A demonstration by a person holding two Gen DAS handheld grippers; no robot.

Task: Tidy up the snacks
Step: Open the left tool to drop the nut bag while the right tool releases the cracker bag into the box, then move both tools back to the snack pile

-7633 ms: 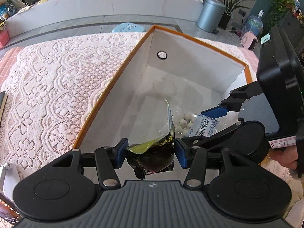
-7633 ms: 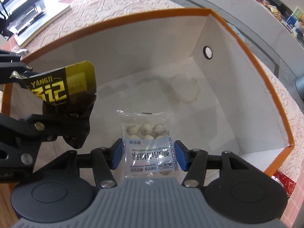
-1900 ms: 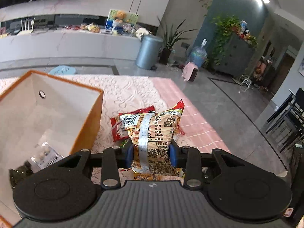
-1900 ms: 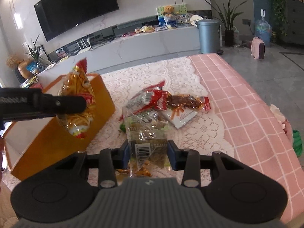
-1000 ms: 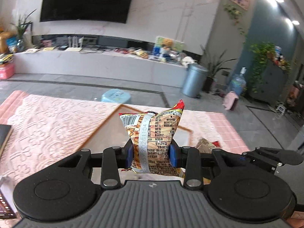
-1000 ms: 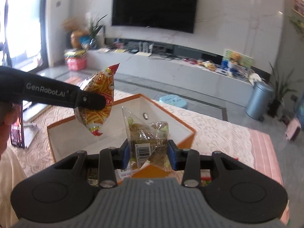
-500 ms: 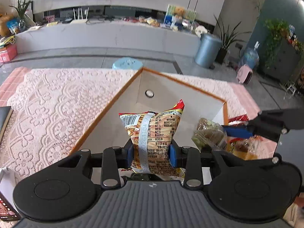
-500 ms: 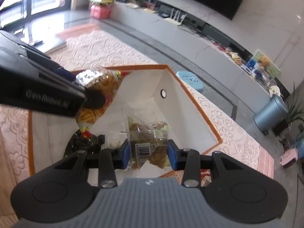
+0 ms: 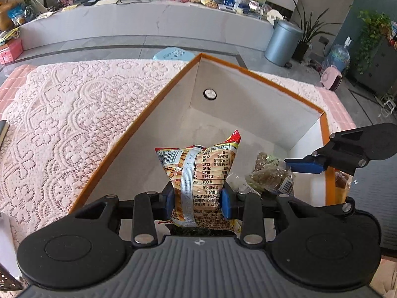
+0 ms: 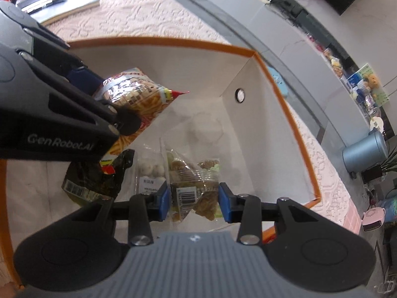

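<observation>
My left gripper (image 9: 197, 202) is shut on a yellow and red bag of snack sticks (image 9: 198, 171) and holds it over the open orange-rimmed white box (image 9: 248, 114). The bag also shows in the right wrist view (image 10: 139, 101). My right gripper (image 10: 194, 200) is shut on a clear packet of mixed snacks (image 10: 196, 188) low inside the box (image 10: 273, 114); this packet shows beside the left gripper too (image 9: 270, 176). On the box floor lie a dark green packet (image 10: 96, 176) and a clear packet of white balls (image 10: 150, 173).
The box stands on a pink lace tablecloth (image 9: 62, 114). More snacks lie outside the box's right wall (image 9: 343, 181). A book edge (image 9: 3, 131) is at the far left. A grey bin (image 9: 282, 42) and a blue stool (image 9: 172, 53) stand on the floor beyond.
Both grippers have moved down and forward into the box with their snacks still held. The dark green packet and the packet of white balls lie where they were left.
</observation>
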